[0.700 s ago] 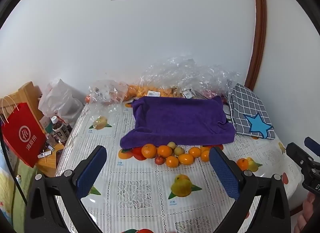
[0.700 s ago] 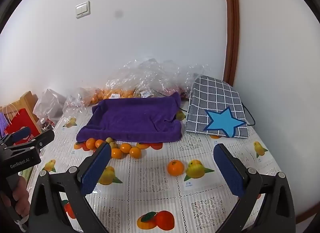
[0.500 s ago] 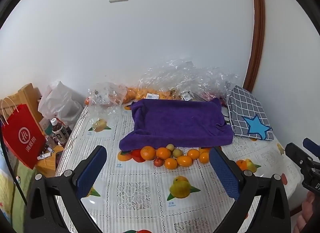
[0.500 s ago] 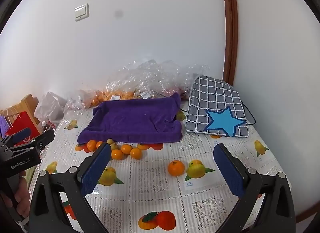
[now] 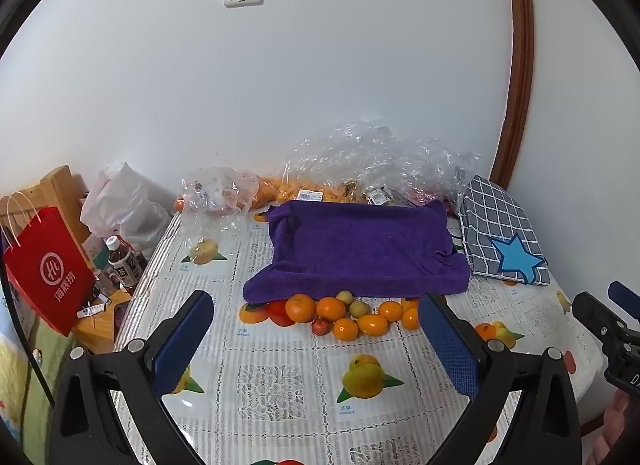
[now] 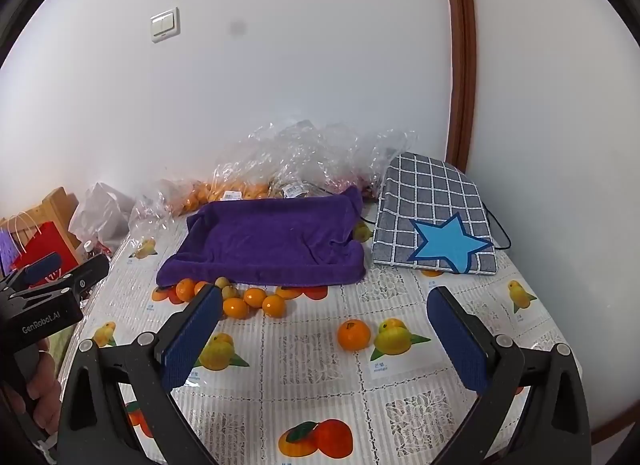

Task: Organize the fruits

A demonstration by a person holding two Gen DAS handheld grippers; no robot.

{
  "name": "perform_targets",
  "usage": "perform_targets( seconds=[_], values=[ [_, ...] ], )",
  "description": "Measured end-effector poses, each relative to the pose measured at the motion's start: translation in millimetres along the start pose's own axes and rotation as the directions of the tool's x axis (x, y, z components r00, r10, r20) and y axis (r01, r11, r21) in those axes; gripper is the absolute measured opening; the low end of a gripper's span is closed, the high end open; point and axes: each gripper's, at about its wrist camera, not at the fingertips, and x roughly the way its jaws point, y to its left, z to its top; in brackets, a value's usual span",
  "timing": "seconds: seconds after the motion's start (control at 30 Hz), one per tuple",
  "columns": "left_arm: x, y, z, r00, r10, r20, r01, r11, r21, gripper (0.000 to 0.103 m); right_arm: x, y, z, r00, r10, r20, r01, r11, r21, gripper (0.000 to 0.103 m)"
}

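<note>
Looking along my left gripper point(image 5: 316, 339), fingers released, I see the tangerine cluster point(image 5: 344, 315) touching the purple towel point(image 5: 360, 251) on the counter point(image 5: 260, 385). My right gripper point(image 6: 320, 339), fingers released, faces a lone tangerine point(image 6: 353, 334).

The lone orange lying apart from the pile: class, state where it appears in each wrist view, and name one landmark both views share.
Left wrist: lone orange far right, partly hidden beyond the left gripper.
Right wrist: lone orange centre, between the open fingers of the right gripper.
Shared landmark: purple towel.
</note>
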Motion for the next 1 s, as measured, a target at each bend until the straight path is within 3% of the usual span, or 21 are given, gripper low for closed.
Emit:
perform_targets(
  seconds=[1.0],
  values=[
    [2.2, 5.6, -0.9, 1.000, 0.005, -0.001, -0.005, 1.000, -0.015, 0.103, 0.1, 2.3, -5.8, 1.000, 0.008, 0.003, -0.008, 1.000, -0.001, 0.101]
  ],
)
